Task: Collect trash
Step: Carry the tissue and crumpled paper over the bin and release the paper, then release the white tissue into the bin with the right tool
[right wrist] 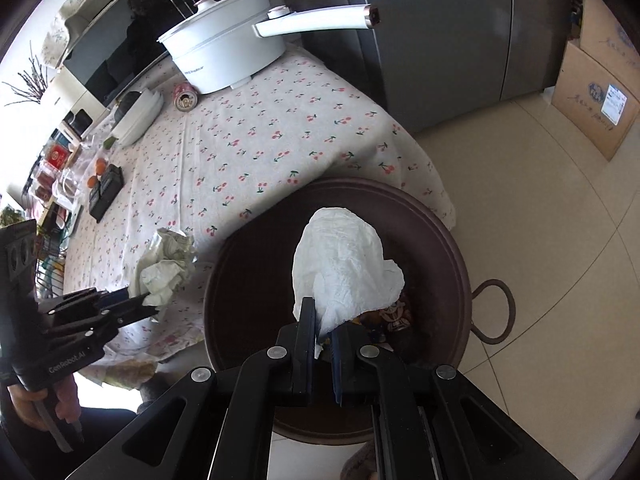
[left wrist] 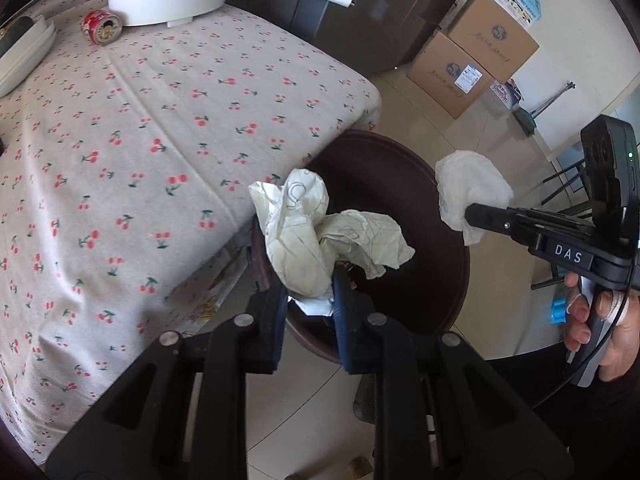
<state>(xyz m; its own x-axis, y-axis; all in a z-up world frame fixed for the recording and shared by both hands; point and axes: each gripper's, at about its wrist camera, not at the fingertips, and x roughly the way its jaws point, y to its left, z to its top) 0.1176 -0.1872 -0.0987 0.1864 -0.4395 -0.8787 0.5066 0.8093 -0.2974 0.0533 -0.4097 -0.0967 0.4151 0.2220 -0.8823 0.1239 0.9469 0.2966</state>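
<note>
My left gripper (left wrist: 310, 280) is shut on a crumpled pale green printed paper (left wrist: 304, 232) and holds it over the near rim of a round dark brown bin (left wrist: 440, 280) that stands on the floor beside the table. My right gripper (right wrist: 323, 320) is shut on a crumpled white tissue (right wrist: 344, 264) and holds it above the bin's (right wrist: 452, 248) opening. Some colourful trash (right wrist: 392, 316) lies inside the bin. The right gripper (left wrist: 470, 216) with its tissue (left wrist: 468, 188) shows in the left wrist view; the left gripper (right wrist: 150, 304) with its paper (right wrist: 168, 264) shows in the right wrist view.
A table with a cherry-print cloth (left wrist: 140, 140) carries a white electric pot (right wrist: 224, 52), a red can (left wrist: 102, 26), white dishes (right wrist: 136, 116) and clutter at its far end. A grey fridge (right wrist: 432, 40) and cardboard boxes (left wrist: 472, 52) stand on the tiled floor behind.
</note>
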